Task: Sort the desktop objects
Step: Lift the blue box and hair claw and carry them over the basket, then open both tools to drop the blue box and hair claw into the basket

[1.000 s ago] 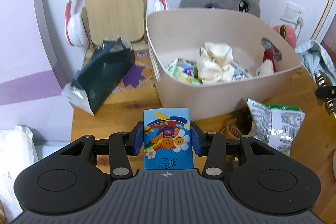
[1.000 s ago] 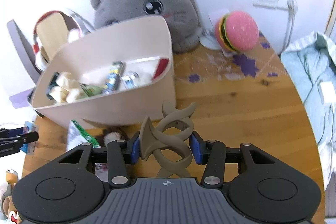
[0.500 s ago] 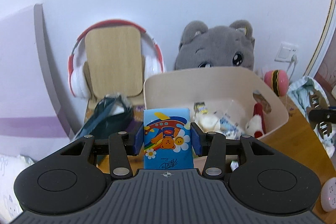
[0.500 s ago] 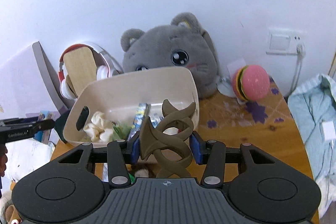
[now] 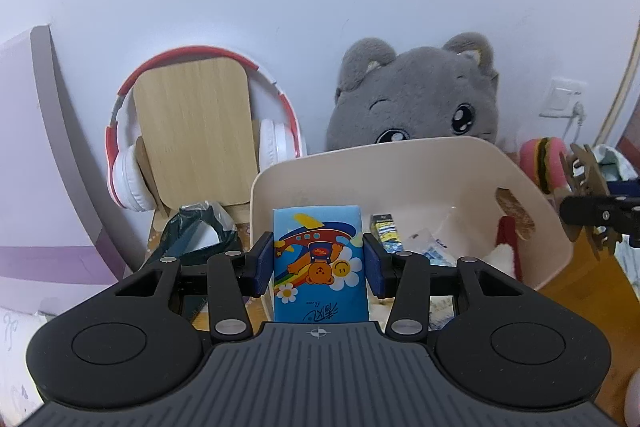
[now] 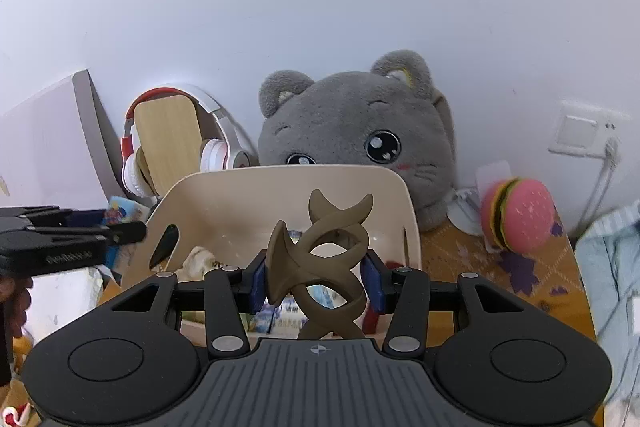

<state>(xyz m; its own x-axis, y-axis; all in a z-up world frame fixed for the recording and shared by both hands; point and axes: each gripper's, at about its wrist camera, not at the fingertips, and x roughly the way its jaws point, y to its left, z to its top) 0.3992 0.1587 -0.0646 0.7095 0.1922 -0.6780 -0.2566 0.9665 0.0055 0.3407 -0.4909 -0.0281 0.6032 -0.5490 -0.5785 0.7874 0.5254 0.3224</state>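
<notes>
In the left wrist view, I am holding the left gripper (image 5: 318,262) clenched on the blue tissue pack (image 5: 319,263), which is standing upright between the pads. Compared with a second ago, the beige bin (image 5: 400,163) is sitting lower and straight ahead of the fingers, and its contents are now showing beyond the pack rather than above it; I am reading this as the carry stage nearing the drop position over the bin. Off to the right of the fingers, the right gripper (image 5: 588,211) is appearing level with the bin's far end. In the right wrist view, I am keeping the right gripper grasping the brown hair claw (image 6: 322,267), with both pads pressing its sides. The bin (image 6: 280,175) is now lying directly ahead and below the fingers instead of off to the left, and the left gripper (image 6: 120,227) is entering from the left. Both items are still gripped; release into the bin is not yet done.
</notes>
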